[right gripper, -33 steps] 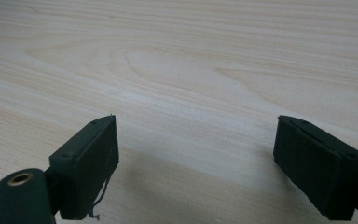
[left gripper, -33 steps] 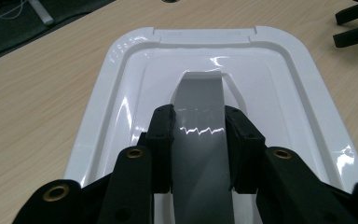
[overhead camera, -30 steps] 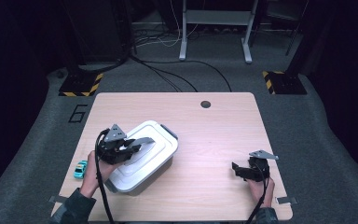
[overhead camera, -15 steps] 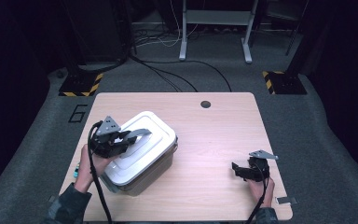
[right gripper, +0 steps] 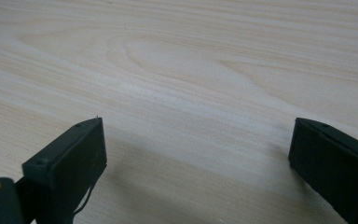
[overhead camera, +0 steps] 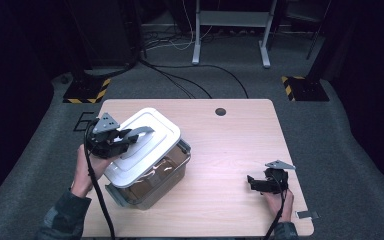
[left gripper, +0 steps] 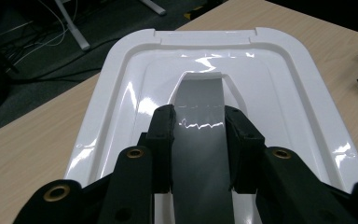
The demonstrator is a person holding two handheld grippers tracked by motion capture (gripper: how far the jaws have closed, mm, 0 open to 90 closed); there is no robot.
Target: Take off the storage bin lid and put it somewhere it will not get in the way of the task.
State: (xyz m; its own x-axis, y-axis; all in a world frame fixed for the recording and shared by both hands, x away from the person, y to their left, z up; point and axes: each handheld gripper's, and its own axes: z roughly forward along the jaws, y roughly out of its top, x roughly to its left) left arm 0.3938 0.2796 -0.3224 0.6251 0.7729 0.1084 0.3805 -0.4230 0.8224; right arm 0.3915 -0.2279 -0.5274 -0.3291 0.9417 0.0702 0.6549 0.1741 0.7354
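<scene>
Lid [overhead camera: 147,135]: glossy white plastic, rounded rectangle; grey handle [left gripper: 200,140] clamped by left tongs [left gripper: 198,149]. Right tongs [overhead camera: 254,182] spread wide (pale woodgrain bench [overhead camera: 230,150]).

Only readable thing I'm spotting is a big pale "6" [overhead camera: 83,121] on the grey floor [overhead camera: 40,165], just off the surface's [overhead camera: 240,145] far-left corner. Nothing else is showing any text or brand.
</scene>
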